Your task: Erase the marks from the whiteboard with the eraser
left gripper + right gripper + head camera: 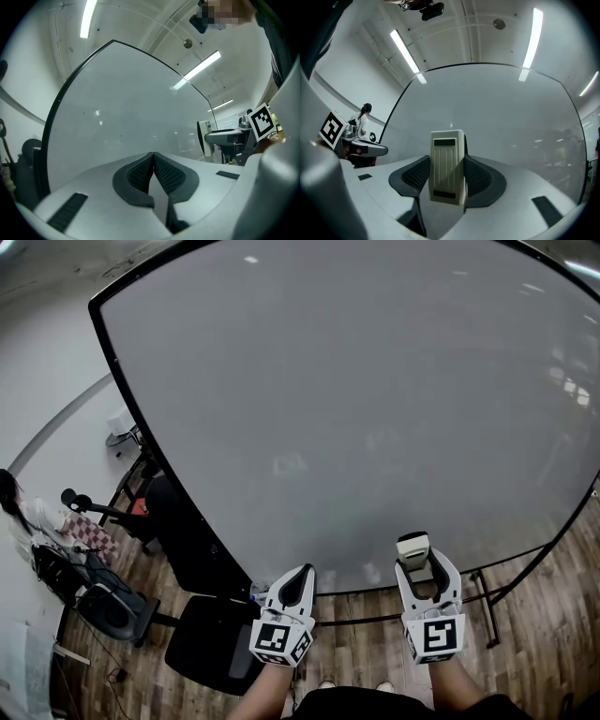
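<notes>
A big black-framed whiteboard point(356, 409) fills the head view; its surface looks plain grey-white, with faint smudges near the middle. My right gripper point(415, 559) is shut on a cream plastic eraser point(413, 547), held just below the board's lower edge. The right gripper view shows the eraser point(448, 165) upright between the black pads, with the whiteboard point(497, 117) beyond it. My left gripper point(300, 579) hangs beside the right one, shut with nothing in it; in the left gripper view its pads point(140, 174) meet in front of the whiteboard point(126, 103).
A black office chair point(211, 638) and a camera stand point(94, 512) are on the wood floor at lower left. A person point(23, 517) is at the far left. The board's metal stand legs point(487, 601) reach the floor at right.
</notes>
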